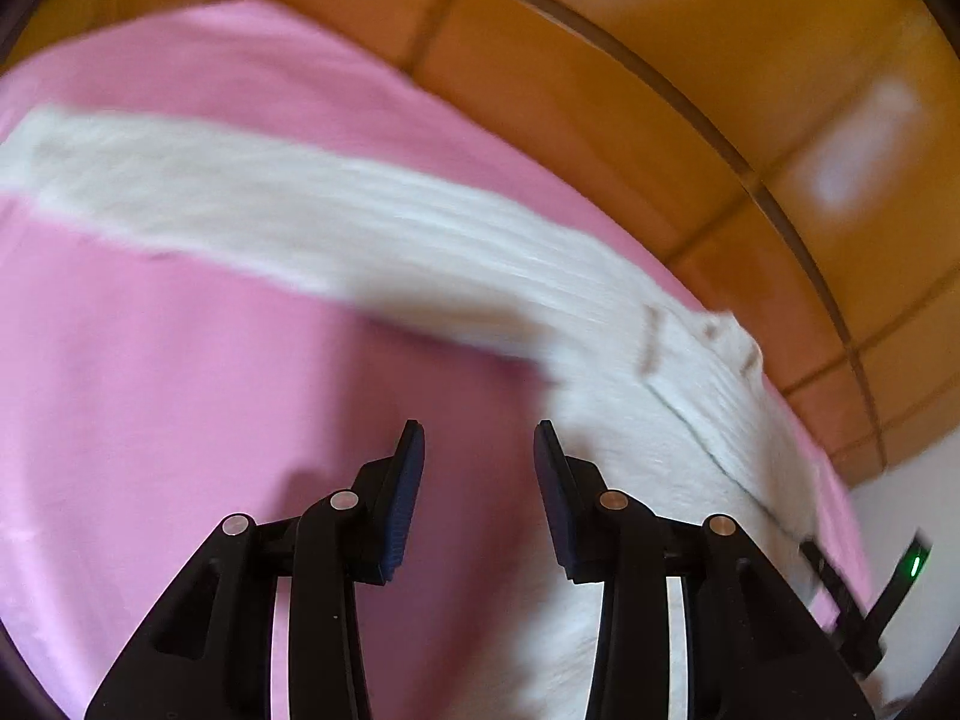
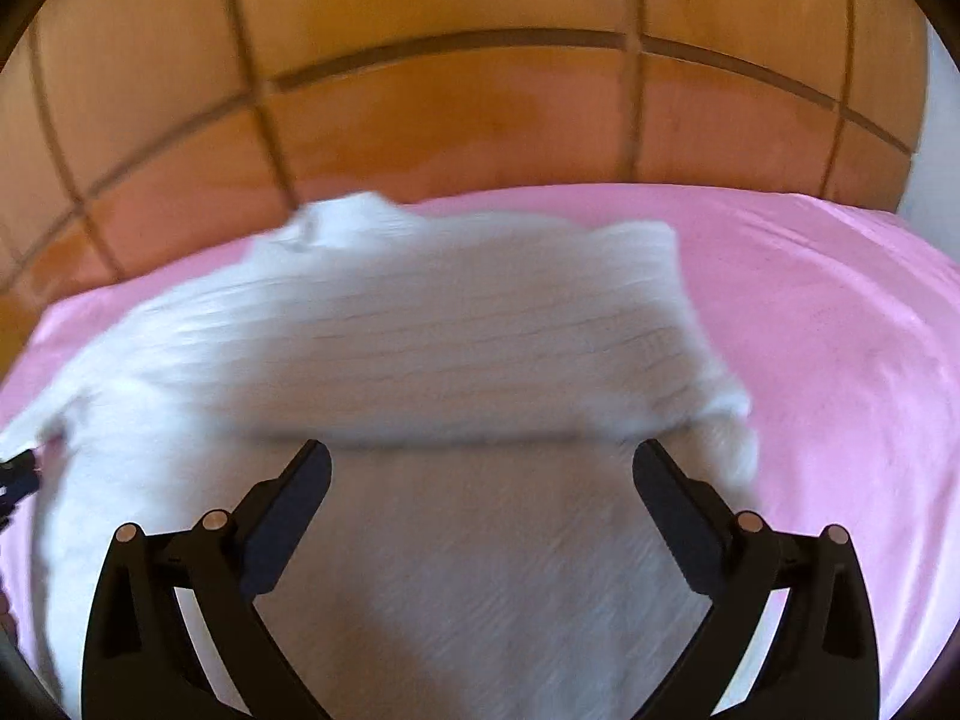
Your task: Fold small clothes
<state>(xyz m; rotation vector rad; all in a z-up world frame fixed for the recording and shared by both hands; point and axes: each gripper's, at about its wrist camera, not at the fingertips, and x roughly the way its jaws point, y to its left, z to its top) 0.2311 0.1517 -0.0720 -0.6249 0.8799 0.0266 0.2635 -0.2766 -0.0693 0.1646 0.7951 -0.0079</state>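
Both grippers stand with fingers apart, holding nothing. Left gripper (image 1: 479,438) hangs over the pink sheet (image 1: 180,390), just beside the white knit garment (image 1: 372,222), which lies spread on that sheet before a wooden headboard (image 1: 690,60). Right gripper (image 2: 482,459), spread wider, hovers over the garment's (image 2: 456,336) middle.

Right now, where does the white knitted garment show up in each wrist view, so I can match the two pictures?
Left wrist view: the white knitted garment runs as a band from the left edge across to the lower right, over the pink sheet.
Right wrist view: the garment fills the centre and lower middle, ahead of and beneath the open fingers.
Shared landmark: the orange tiled floor beyond the sheet's far edge.
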